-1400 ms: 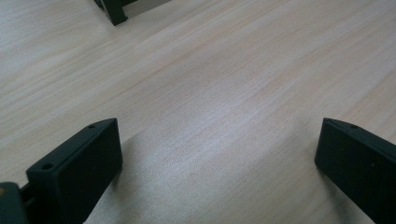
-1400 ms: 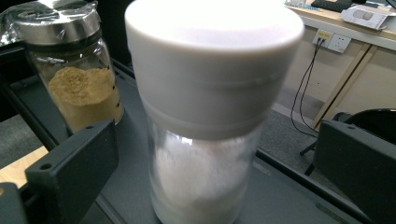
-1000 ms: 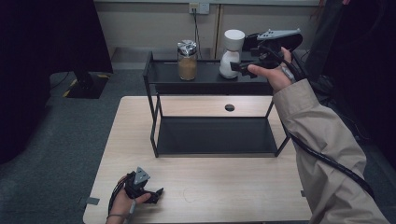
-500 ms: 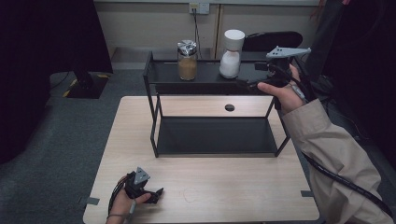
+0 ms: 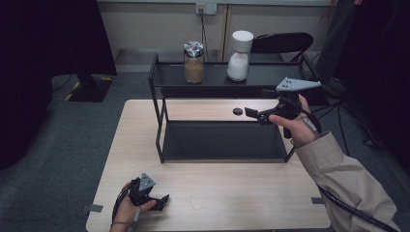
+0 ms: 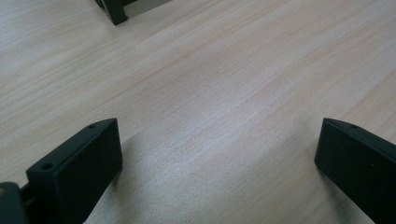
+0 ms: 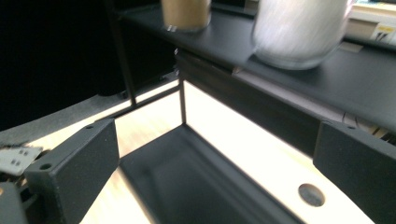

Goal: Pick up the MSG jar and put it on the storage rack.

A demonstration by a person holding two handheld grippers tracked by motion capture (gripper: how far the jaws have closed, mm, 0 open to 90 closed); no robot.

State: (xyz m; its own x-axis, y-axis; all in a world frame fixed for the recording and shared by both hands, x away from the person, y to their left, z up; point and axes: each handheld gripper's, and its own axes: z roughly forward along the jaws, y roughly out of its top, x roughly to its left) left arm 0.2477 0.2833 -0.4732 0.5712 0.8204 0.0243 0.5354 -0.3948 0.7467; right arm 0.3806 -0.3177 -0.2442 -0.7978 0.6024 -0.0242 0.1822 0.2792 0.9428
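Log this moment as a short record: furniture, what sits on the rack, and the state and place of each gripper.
table: light wood table
rack: black two-tier rack standing on the table's far half
top tier: jar of brown contents at left, white container at right, apart
bottom tier: bare
left gripper: open, fingers wide apart, low over the table's near left corner, holding nothing
right gripper: open, held in the air at the rack's right end, holding nothing

Left claw [image 5: 162,199] low, right claw [image 5: 251,114] raised, both jaws wide apart.
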